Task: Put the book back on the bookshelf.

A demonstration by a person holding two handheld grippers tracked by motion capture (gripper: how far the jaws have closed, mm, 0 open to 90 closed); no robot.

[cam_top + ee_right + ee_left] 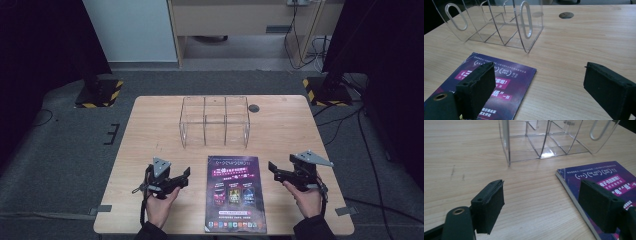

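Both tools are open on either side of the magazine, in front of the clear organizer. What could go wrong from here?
1. The magazine lies flat on the table, so the open left tool or right tool may only crease or slide its edge rather than lift it.
2. The clear organizer has narrow compartments with thin dividers; a floppy magazine could catch on a wall.
3. The organizer looks light and might shift if bumped.

A purple booklet (235, 194) is lying flat and closed on the desk (150, 125), cover facing up, showing pink and white print and a row of small pictures. Its long side is running away from the near edge, where its bottom is resting. It is sitting just in front of a clear plastic organizer (215, 121), apart from it.
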